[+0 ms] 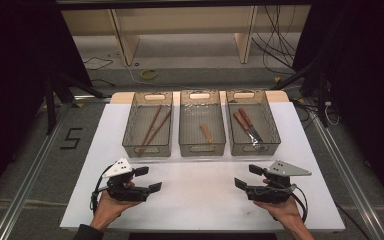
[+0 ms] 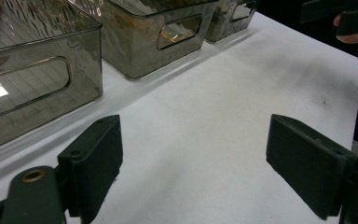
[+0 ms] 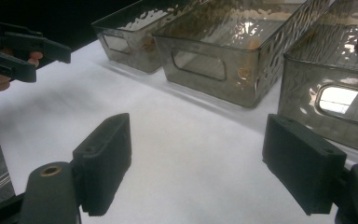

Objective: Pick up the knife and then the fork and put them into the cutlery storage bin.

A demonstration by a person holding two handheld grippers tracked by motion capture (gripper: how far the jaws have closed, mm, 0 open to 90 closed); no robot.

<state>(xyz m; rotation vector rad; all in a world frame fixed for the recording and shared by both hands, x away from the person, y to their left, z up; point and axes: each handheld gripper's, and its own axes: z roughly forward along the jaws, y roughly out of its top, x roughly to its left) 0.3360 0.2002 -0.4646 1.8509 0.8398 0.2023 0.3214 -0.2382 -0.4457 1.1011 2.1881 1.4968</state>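
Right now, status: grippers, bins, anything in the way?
Left gripper open, right gripper open, both empty over the mat. Three bins ahead, utensils inside. Nothing between.

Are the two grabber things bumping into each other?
Apart. The high view shows bare white table between the left gripper and the right gripper.

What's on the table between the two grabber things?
Nothing. In the high view, the white table is bare between the left gripper and the right gripper. The three bins sit farther back.
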